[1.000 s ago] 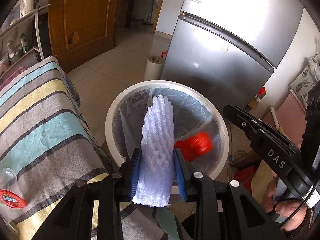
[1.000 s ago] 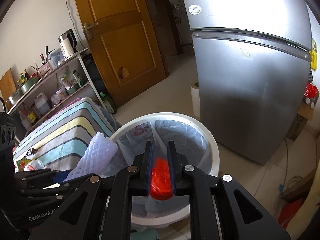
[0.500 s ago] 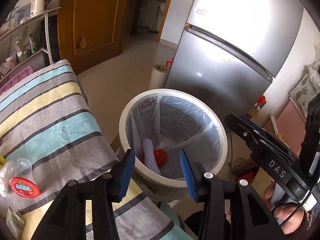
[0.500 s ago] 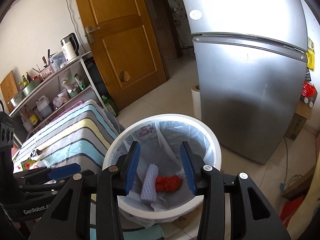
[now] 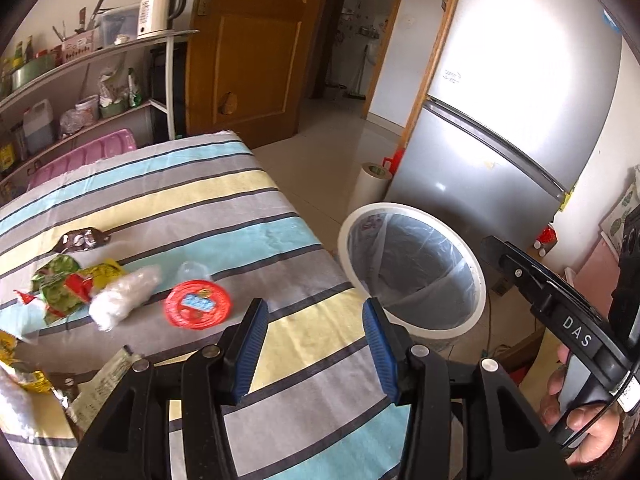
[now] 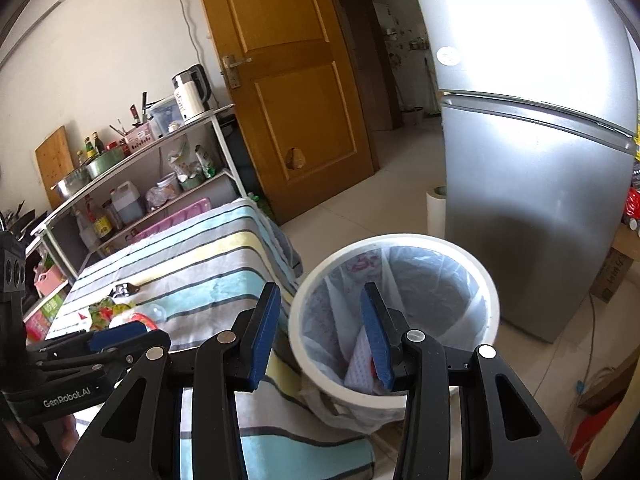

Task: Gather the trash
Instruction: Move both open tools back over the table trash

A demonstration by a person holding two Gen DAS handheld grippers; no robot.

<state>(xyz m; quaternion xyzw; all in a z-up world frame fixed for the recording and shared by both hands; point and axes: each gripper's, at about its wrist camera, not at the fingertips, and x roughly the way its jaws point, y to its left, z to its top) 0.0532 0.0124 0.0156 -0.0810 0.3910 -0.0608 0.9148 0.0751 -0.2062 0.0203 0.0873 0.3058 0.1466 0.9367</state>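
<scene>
Now left hand-held gripper [image 5: 314, 338] opening, empty, above table edge [image 5: 320, 240]; right hand-held gripper [image 6: 320, 330] apart over bin rim [image 6: 296, 320].

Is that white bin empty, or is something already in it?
Not empty: the white bin holds a white foam net at its bottom, seen from the right wrist.
</scene>
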